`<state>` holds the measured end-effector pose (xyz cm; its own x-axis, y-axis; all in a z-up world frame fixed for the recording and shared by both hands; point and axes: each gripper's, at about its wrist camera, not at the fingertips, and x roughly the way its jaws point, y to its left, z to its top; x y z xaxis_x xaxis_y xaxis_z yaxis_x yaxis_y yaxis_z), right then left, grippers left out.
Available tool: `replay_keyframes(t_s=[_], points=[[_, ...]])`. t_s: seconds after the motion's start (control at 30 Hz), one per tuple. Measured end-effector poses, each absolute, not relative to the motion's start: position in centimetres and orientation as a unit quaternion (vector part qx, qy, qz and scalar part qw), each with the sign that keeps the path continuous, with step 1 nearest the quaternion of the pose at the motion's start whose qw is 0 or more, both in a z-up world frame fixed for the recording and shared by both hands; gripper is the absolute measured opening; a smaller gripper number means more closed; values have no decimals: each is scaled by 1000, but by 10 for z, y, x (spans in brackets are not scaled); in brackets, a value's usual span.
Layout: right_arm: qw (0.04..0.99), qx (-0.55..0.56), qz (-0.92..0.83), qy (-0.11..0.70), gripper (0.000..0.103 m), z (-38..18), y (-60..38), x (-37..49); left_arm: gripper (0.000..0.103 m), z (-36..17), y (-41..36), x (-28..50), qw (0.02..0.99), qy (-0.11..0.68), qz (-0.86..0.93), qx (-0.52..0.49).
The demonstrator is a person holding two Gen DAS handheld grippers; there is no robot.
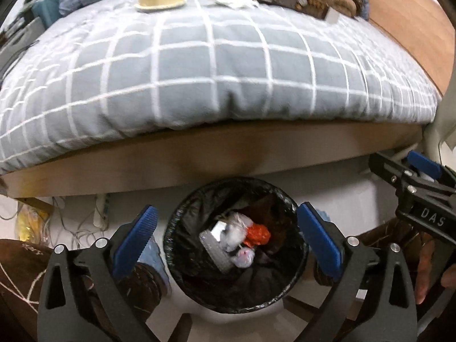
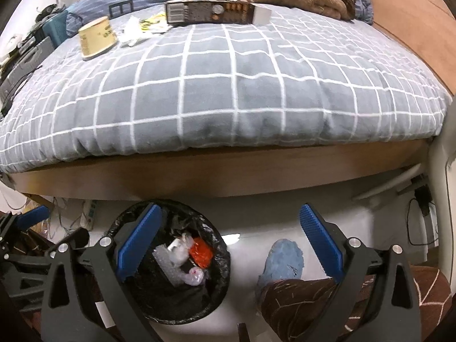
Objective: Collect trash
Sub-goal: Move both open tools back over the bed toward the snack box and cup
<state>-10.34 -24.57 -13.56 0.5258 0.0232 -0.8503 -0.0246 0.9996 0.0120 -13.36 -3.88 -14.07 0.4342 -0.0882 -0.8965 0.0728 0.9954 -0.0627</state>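
Both sets of jaws stand wide apart and empty. Left gripper (image 1: 228, 239) hangs right over the bin (image 1: 296, 259), its black liner holding an orange wrapper (image 1: 258, 235) and clear plastic scraps (image 1: 242, 256). Right gripper (image 2: 230, 242) hovers beside the bin, over white floor (image 2: 248, 219) and a blue slipper (image 2: 283, 262). Beyond, more trash waits on the checked bed (image 2: 228, 91): a paper cup (image 2: 97, 38), crumpled paper (image 2: 134, 31) and a long dark box (image 2: 211, 12), well apart from the bin.
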Motion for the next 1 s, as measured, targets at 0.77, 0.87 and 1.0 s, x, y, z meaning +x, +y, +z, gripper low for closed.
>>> replay_keyframes(t_s=[0.77, 0.87, 1.0], points=[[922, -41, 38, 382, 94, -59, -211, -90, 97, -69, 14, -91, 895, 443, 2, -41], [925, -49, 40, 374, 94, -55, -209, -78, 97, -63, 16, -76, 900, 433, 5, -40], [924, -55, 41, 376, 94, -54, -207, -55, 97, -57, 21, -57, 905, 424, 8, -42]])
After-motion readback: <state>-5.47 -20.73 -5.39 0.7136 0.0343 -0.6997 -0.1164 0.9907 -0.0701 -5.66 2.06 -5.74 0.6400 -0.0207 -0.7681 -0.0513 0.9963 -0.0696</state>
